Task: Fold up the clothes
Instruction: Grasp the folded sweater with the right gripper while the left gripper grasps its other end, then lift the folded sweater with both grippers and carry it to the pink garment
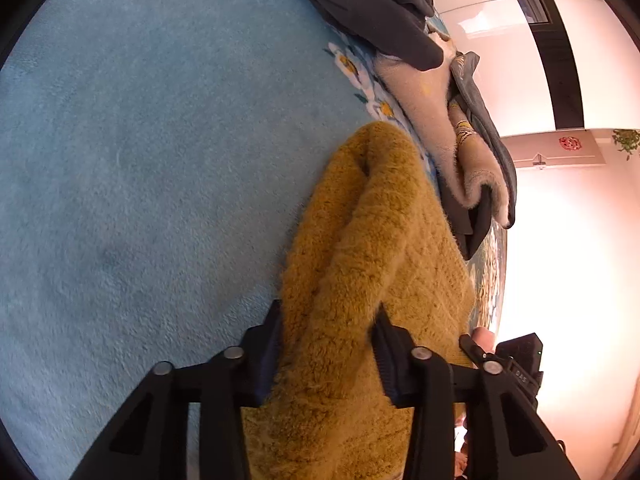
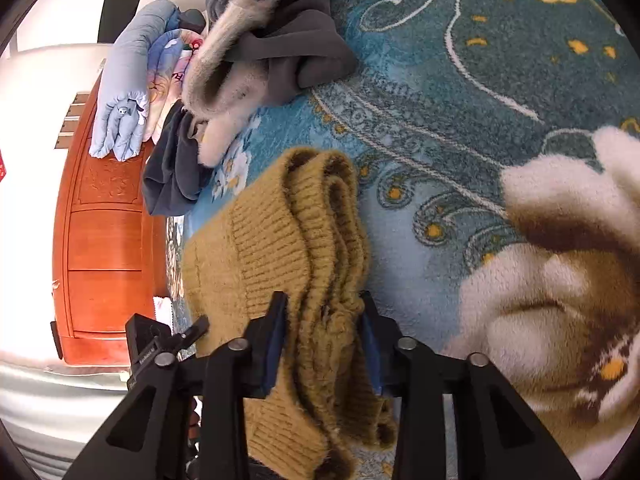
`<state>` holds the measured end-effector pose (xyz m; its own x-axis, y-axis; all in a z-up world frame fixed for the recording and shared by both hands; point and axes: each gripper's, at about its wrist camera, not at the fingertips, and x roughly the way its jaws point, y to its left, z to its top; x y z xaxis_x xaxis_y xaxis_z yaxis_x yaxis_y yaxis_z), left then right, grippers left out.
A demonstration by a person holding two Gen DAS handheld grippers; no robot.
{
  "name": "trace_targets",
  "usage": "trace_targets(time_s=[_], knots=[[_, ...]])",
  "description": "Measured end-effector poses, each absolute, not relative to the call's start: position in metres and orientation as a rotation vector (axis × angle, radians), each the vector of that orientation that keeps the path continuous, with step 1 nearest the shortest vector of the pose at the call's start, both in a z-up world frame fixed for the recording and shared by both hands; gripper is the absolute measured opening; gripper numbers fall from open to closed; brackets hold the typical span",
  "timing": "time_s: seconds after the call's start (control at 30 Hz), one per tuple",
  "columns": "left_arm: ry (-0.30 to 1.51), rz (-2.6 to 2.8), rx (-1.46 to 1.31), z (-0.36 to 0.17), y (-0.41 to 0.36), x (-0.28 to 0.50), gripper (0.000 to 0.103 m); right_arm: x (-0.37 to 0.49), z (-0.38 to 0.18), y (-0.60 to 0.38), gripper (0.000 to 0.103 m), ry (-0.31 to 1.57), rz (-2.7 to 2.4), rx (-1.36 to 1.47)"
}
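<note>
A fuzzy mustard-yellow knit sweater [image 1: 372, 248] is bunched and held over the blue carpet [image 1: 140, 160]. My left gripper [image 1: 328, 316] is shut on a thick fold of it. In the right wrist view the same sweater [image 2: 280, 240] shows its ribbed hem in several stacked folds, and my right gripper [image 2: 323, 308] is shut on that bundle. The other gripper's black body [image 2: 160, 340] shows at the sweater's left edge, close by.
A pile of other clothes lies beyond: a dark grey garment [image 1: 380, 4], a beige fuzzy garment [image 2: 224, 80] and a dark navy piece [image 2: 176, 168]. A white-and-brown fluffy garment [image 2: 560, 280] lies at right. A red wooden cabinet [image 2: 104, 220] with folded bedding [image 2: 124, 92] stands at left.
</note>
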<state>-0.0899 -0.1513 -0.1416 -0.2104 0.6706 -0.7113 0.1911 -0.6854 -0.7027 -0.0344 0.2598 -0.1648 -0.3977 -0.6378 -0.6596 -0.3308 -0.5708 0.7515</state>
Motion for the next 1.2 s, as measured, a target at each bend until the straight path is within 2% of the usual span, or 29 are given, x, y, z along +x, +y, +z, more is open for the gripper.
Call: trace_targets(time_s=[0.07, 0.17, 0.43, 0.5, 0.6, 0.67, 0.7, 0.87, 0.97, 1.13, 1.2], knots=[[-0.989, 1.996, -1.702, -0.131, -0.148, -0.084, 0.033, -0.034, -0.157, 0.259, 0.029, -1.325, -2.070, 1.568], [-0.973, 2.029, -1.689, -0.116, -0.144, -0.075, 0.032, -0.032, -0.146, 0.257, 0.028, -1.282, -2.078, 1.566], [-0.930, 2.107, -1.758, -0.116, -0.149, -0.070, 0.033, -0.030, -0.133, 0.254, 0.028, -1.159, -2.100, 1.619], [-0.945, 2.107, -1.767, -0.121, -0.152, -0.069, 0.034, -0.033, -0.135, 0.253, 0.032, -1.122, -2.109, 1.628], [-0.923, 2.106, -1.774, -0.123, -0.155, -0.068, 0.042, -0.036, -0.139, 0.251, 0.037, -1.029, -2.131, 1.656], [-0.913, 2.088, -1.798, -0.127, -0.157, -0.070, 0.058, -0.037, -0.144, 0.253, 0.043, -0.999, -2.132, 1.667], [-0.907, 2.080, -1.810, -0.129, -0.159, -0.071, 0.059, -0.037, -0.147, 0.254, 0.045, -1.000, -2.125, 1.669], [-1.122, 1.937, -1.747, -0.152, -0.173, -0.070, 0.065, -0.034, -0.170, 0.263, 0.052, -1.138, -2.037, 1.611], [-1.215, 1.867, -1.688, -0.161, -0.179, -0.069, 0.067, -0.033, -0.180, 0.267, 0.053, -1.212, -1.999, 1.569], [-1.205, 1.816, -1.655, -0.165, -0.179, -0.073, 0.066, -0.044, -0.184, 0.259, 0.053, -1.224, -1.968, 1.526], [-1.186, 1.823, -1.641, -0.164, -0.177, -0.073, 0.066, -0.050, -0.184, 0.253, 0.050, -1.220, -1.973, 1.523]])
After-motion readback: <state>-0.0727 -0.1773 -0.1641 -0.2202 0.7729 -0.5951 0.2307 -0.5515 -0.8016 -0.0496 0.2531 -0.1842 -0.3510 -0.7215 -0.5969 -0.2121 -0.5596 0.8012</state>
